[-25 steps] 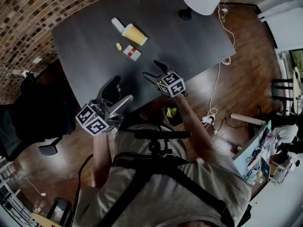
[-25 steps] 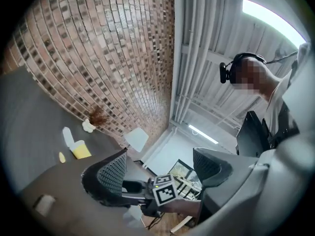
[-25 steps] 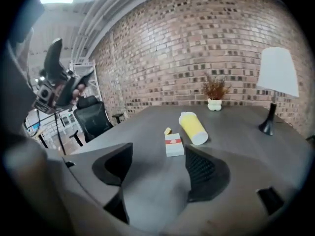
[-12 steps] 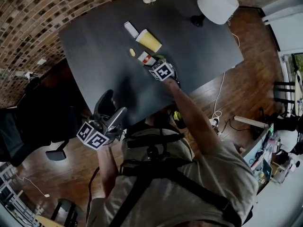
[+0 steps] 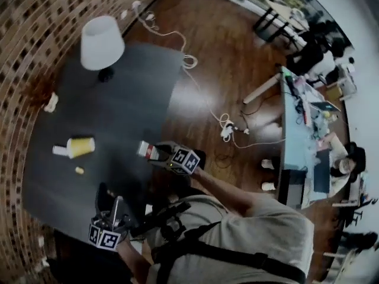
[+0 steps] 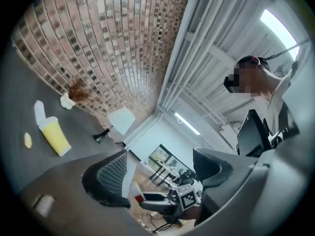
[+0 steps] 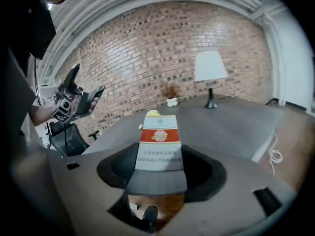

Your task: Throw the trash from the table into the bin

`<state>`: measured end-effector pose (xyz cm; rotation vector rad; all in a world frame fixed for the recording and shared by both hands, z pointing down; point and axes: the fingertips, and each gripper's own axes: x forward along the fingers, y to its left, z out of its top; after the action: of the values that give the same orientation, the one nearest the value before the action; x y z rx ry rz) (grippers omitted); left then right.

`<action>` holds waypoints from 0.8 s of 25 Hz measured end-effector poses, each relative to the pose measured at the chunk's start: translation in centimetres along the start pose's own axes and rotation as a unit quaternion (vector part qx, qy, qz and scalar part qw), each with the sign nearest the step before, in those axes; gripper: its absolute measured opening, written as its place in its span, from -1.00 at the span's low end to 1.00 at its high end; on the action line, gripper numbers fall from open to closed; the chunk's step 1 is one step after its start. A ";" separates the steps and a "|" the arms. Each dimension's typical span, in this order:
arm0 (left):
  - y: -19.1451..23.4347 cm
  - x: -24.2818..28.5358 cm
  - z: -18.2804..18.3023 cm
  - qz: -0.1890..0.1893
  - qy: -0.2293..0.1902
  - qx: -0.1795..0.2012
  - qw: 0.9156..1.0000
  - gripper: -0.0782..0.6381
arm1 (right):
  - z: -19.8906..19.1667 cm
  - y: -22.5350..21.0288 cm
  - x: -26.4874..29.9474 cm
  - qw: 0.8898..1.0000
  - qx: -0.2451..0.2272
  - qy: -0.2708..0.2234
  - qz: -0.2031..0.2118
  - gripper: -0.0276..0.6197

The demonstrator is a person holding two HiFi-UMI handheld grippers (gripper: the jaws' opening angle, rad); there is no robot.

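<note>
- The right gripper (image 7: 158, 173) has its two fingers shut tight on a red and white box (image 7: 158, 136). The fingers have just been closing, and the box sits right between them.
- The box sticks straight out of the fingers, with its red stripe near the far end.
- From the head view, the box is near the edge of the dark table (image 5: 124, 99), at 9 o'clock from the marker cube on the right gripper.
- The left gripper (image 6: 157, 173) has its fingers wide apart. Nothing is between them.
- From the head view, the left gripper is at 7 o'clock from the box, well apart from it, by the near edge of the table.
- A yellow cup (image 5: 80, 147) lies on its side on the table, at 9 o'clock from the box.
- A white piece (image 5: 59, 151) lies just beside the cup, at its 9 o'clock.
- A small yellow bit (image 5: 79, 170) lies near the cup, at its 6 o'clock.
- A crumpled paper (image 5: 51, 102) lies on the table at 11 o'clock from the cup.
- A white lamp (image 5: 100, 40) stands on the table at 12 o'clock from the cup.
</note>
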<state>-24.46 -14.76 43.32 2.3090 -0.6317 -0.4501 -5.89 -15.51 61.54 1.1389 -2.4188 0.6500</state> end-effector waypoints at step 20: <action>-19.9 26.2 -21.6 -0.209 0.227 0.011 0.951 0.35 | -27.0 -12.6 -30.1 0.955 0.161 0.037 -0.246 -0.07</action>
<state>13.64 -4.98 40.85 2.4493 0.0805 -0.0836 25.88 10.81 70.95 1.7317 -1.8903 0.9114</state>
